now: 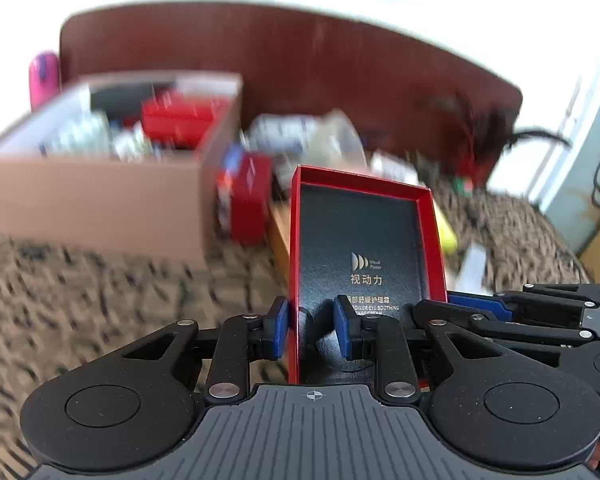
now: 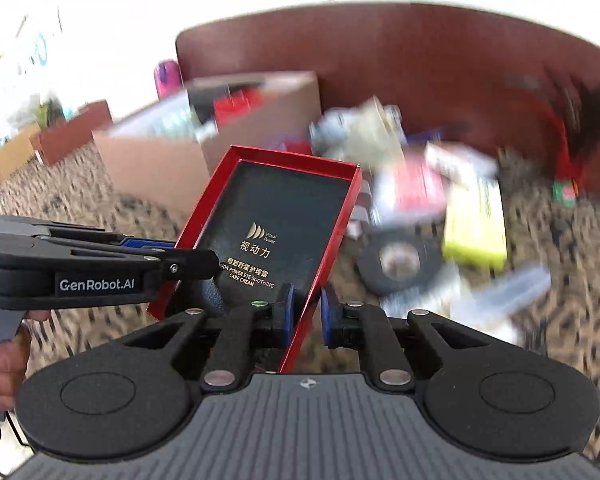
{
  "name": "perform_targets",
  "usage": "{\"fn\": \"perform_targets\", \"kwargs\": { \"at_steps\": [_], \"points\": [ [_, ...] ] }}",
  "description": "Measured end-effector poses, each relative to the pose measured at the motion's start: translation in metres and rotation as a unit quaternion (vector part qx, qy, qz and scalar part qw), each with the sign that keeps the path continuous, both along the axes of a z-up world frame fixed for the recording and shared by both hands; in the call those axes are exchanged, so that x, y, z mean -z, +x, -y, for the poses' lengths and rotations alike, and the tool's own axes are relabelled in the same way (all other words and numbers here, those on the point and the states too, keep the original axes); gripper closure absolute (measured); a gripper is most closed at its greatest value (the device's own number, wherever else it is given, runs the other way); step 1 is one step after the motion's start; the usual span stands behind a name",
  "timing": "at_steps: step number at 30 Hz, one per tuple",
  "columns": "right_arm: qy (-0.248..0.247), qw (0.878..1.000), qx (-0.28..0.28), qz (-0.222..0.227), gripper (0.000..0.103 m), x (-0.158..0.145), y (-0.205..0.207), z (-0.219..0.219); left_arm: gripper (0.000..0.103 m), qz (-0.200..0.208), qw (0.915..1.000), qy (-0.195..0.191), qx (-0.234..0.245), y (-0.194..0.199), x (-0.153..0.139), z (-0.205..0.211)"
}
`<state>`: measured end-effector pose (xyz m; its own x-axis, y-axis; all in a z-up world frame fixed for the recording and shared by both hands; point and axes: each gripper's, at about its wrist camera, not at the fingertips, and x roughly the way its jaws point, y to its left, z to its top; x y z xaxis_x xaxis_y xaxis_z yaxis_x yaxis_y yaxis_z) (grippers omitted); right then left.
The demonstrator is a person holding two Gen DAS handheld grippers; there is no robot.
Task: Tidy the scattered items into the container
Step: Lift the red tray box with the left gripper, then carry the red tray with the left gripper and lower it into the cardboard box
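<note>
Patterned brown surface [image 1: 100, 300]: carries everything, backed by a dark red-brown curved panel [image 1: 300, 64]. Cardboard container [image 1: 100, 196]: open-topped, upper left in the left wrist view, already partly filled, a red pack visible among blurred contents. Scattered pile [image 2: 420, 184]: assorted packets lying just beside the container and spreading right, including a yellow-green box [image 2: 476, 224] and a black tape roll [image 2: 396, 260]; most are too blurred to name. Red-rimmed box lid [image 1: 364, 248]: shallow, black inside with gold lettering, held tilted up off the surface between both tools, in front of the pile and near the container. Left gripper [image 1: 312, 328]: jaws narrowed onto the lid's left red wall, one pad outside, one inside. Right gripper [image 2: 306, 312]: jaws straddle the right wall; a slight gap shows at the outer pad, so firm contact cannot be confirmed. Step in hand, by judgement: carrying the lid to the container. Next move calls for both tools travelling together leftward, keeping the lid from twisting, then releasing above the container's free space.
</note>
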<state>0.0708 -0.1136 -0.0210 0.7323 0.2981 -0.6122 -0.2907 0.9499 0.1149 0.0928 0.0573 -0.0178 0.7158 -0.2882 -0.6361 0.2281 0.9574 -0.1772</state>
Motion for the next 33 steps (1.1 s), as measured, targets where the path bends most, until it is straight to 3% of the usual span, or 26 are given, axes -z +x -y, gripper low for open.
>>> {"fn": "perform_targets", "kwargs": {
  "at_steps": [7,13,25,28,31,33],
  "points": [
    [0.005,0.998,-0.022,0.060,0.087,-0.054,0.055,-0.034,0.070,0.079,0.9960,0.025,-0.032,0.036,-0.065,-0.029],
    [0.044,0.998,-0.022,0.047,0.087,-0.077,0.129,-0.055,0.070,0.069,0.9963,0.017,-0.049,0.093,-0.090,-0.060],
    [0.034,0.999,-0.025,0.011,0.086,-0.064,0.233,-0.084,0.068,0.041,0.9967,0.030,-0.064,0.200,-0.075,-0.086],
    [0.032,0.999,-0.019,0.004,0.083,-0.051,0.256,-0.088,0.059,0.024,0.9980,0.018,-0.056,0.232,-0.063,-0.094],
    [0.002,1.000,-0.003,0.011,0.059,-0.041,0.261,-0.091,0.051,0.013,0.9969,0.016,-0.076,0.246,-0.053,-0.106],
    [0.002,1.000,-0.017,0.015,0.058,-0.037,0.256,-0.088,0.049,0.021,0.9968,0.010,-0.077,0.241,-0.052,-0.116]
  ]
}}
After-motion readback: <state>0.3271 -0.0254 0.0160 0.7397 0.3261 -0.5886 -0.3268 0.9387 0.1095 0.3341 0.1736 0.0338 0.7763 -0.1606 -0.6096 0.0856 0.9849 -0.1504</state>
